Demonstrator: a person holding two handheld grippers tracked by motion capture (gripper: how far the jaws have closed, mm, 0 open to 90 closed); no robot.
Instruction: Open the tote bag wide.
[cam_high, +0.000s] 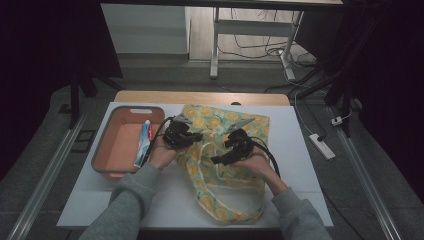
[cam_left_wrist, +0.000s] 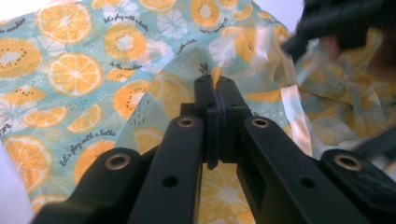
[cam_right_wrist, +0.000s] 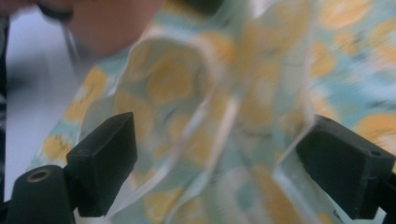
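Tote bag (cam_high: 220, 165): teal fabric printed with orange and kiwi slices, pale handles, lying crumpled mid-table, its long axis running from the near edge toward the far edge, handle loop nearest the person. Left gripper (cam_left_wrist: 215, 88): jaws clenched on a fold of the bag's cloth at its left side; right gripper (cam_right_wrist: 219, 163): jaws spread wide, released, with the bag's handles loose between them. Beyond, by the table's left edge: pink basin (cam_high: 112, 142) holding a toothpaste tube (cam_high: 143, 144).

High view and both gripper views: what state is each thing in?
Left gripper: shut, pinching a fold of the fruit-print bag.
Right gripper: open, jaws wide over the bag.
Fruit-print bag: lying crumpled on the table.
Toothpaste tube: lying in the tray.
Orange tray: upright.
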